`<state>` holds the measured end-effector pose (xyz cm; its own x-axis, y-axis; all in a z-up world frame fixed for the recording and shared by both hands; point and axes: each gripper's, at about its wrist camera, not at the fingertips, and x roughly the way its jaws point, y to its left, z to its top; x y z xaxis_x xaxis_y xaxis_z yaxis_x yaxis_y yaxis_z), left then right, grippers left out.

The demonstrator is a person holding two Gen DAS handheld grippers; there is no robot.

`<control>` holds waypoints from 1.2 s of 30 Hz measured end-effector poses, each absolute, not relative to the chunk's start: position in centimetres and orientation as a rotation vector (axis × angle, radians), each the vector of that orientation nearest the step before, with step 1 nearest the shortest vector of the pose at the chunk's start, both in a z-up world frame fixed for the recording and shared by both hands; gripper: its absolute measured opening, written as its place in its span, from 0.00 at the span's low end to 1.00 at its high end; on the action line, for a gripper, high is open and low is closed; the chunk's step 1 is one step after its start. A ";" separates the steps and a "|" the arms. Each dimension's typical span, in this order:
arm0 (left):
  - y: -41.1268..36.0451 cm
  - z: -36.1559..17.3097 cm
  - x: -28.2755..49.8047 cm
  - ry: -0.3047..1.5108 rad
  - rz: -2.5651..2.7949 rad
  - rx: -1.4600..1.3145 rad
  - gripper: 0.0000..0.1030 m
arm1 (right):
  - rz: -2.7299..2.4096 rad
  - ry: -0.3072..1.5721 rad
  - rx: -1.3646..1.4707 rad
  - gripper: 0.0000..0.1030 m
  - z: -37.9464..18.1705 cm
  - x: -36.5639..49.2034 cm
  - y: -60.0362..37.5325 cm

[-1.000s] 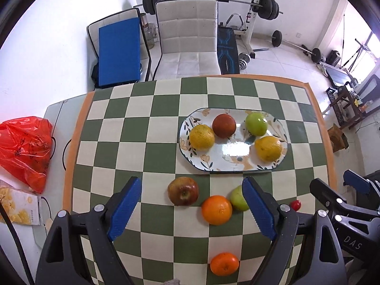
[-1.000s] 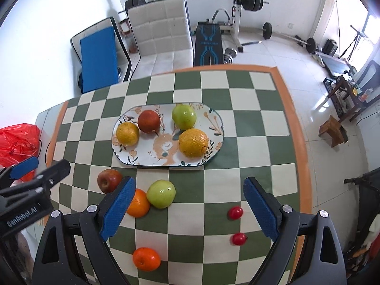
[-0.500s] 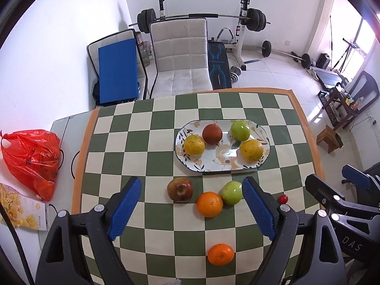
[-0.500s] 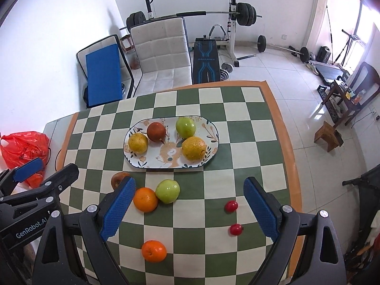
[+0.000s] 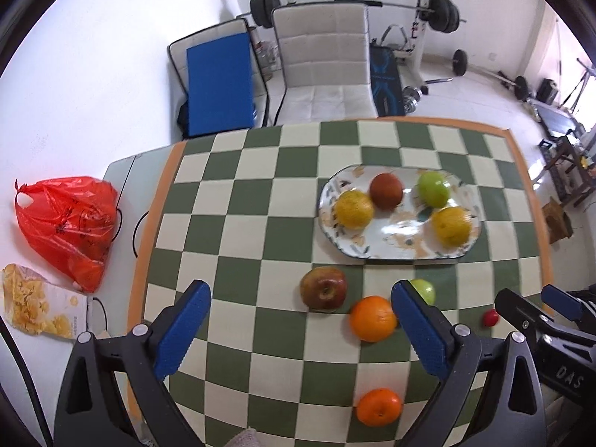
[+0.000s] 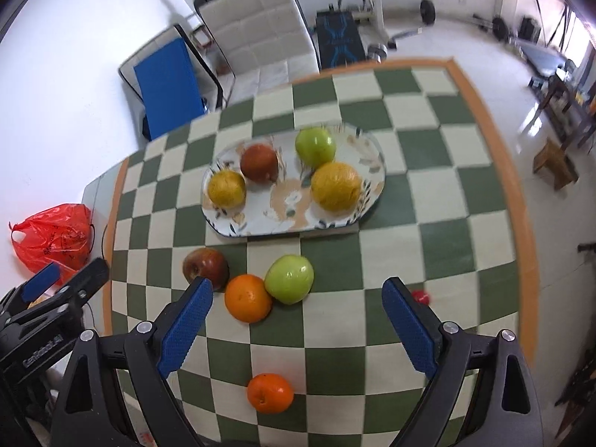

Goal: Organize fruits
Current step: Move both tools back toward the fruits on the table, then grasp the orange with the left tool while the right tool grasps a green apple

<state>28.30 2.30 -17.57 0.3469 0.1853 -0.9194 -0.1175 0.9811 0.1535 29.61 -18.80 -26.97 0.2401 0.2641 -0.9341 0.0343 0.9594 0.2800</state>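
— What is changing on the checkered table?
— Nothing on it; both views are shifting. The left gripper is swinging leftward, so the plate is sliding right in its view.
— And the right gripper?
— It is dropping nearer, tilting; the green apple is looming larger between its spread fingers.

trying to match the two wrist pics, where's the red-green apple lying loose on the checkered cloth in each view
Left wrist: the red-green apple lies below centre, between the open left gripper's blue fingers, just under the oval patterned plate's left end.
Right wrist: the same apple sits left of centre, partly behind the open right gripper's left finger.
Shared landmark: the large orange beside it.
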 end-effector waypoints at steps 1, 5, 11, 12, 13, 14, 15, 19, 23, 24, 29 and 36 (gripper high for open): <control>2.6 -18.3 28.4 1.218 0.213 0.069 0.96 | 0.164 1.355 0.287 0.92 -28.8 30.2 -18.7; 4.0 -21.9 29.1 1.315 0.264 0.054 0.96 | 0.169 1.480 0.387 0.91 -35.8 32.2 -18.1; 5.0 -27.0 29.5 1.468 0.297 0.001 0.96 | 0.170 1.624 0.534 0.67 -43.5 33.7 -16.8; 4.9 -27.5 29.6 1.485 0.294 -0.005 0.96 | 0.180 1.635 0.537 0.64 -44.1 33.8 -16.5; 4.9 -28.2 29.6 1.510 0.289 -0.016 0.96 | 0.201 1.627 0.543 0.59 -44.2 33.7 -16.2; 4.8 -28.7 29.7 1.527 0.286 -0.023 0.96 | 0.200 1.628 0.509 0.59 -44.2 33.7 -16.0; 4.6 -29.2 29.8 1.544 0.275 -0.035 0.96 | 0.198 1.630 0.455 0.59 -44.0 33.6 -15.8; 3.1 -30.8 30.5 1.601 0.207 -0.067 0.96 | 0.221 1.649 0.269 0.59 -42.8 31.8 -16.9; 0.9 -32.8 31.0 1.658 0.123 -0.087 0.96 | 0.226 1.674 0.124 0.59 -41.8 29.4 -19.0; 0.1 -33.4 31.2 1.672 0.102 -0.075 0.96 | 0.224 1.680 0.098 0.59 -41.7 28.8 -19.4; -3.5 -36.3 32.0 1.712 0.019 0.043 0.96 | 0.203 1.712 0.065 0.59 -43.1 27.5 -20.8; -6.1 -38.0 31.6 1.697 -0.027 0.182 0.61 | 0.186 1.719 0.157 0.59 -44.2 27.0 -21.5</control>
<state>31.58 -6.07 -38.02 -0.1226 0.1048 -0.9869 0.1358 0.9868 0.0879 26.97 -21.45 -44.16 -0.1550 0.2101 -0.9653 -0.0015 0.9771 0.2129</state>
